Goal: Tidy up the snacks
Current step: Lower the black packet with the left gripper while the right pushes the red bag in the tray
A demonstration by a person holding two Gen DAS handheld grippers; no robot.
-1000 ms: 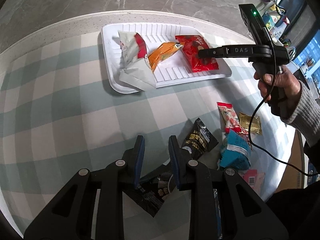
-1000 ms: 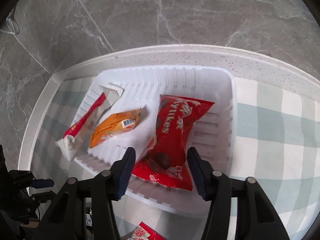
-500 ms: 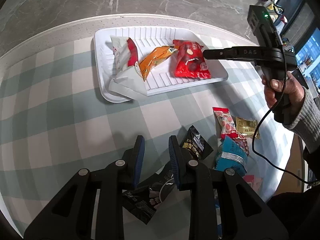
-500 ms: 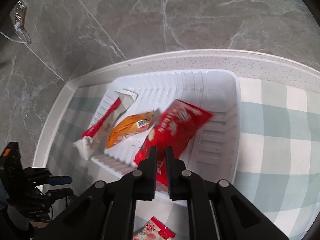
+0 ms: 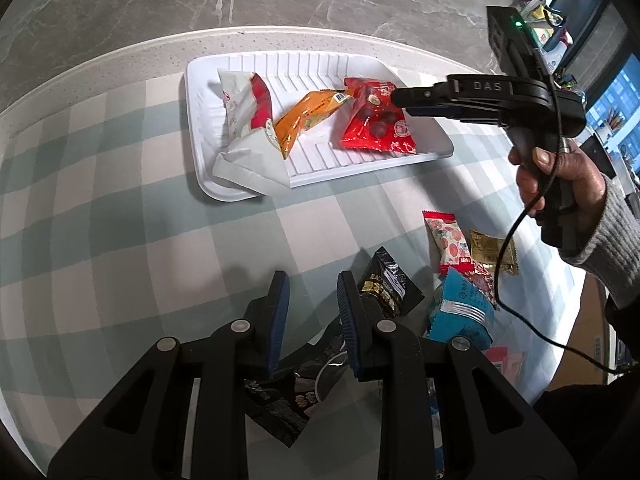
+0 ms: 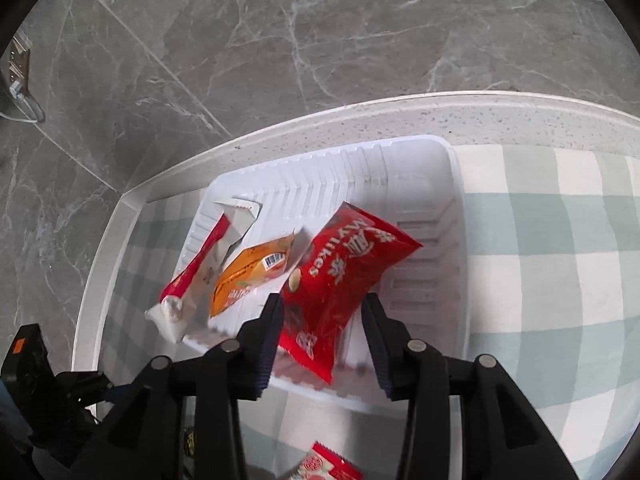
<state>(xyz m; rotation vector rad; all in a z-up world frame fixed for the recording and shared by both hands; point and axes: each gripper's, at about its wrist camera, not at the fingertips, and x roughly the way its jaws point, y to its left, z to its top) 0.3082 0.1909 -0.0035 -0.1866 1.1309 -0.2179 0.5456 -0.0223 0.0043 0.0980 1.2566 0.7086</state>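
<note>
Red snack packet (image 6: 340, 280) between opening right claw (image 6: 322, 332).

Left gripper (image 5: 313, 300) angled steeply down, blue pads (image 5: 279, 312) close together with only a narrow gap, nothing between them. Right gripper (image 6: 322, 322) also tilted down, jaws opening, a red packet (image 6: 340, 280) lying between them but not pinched. Right hand (image 5: 560, 184) wrapped around the pistol-style handle, grey knit sleeve (image 5: 608, 240) at the wrist, cable trailing from under the grip.
</note>
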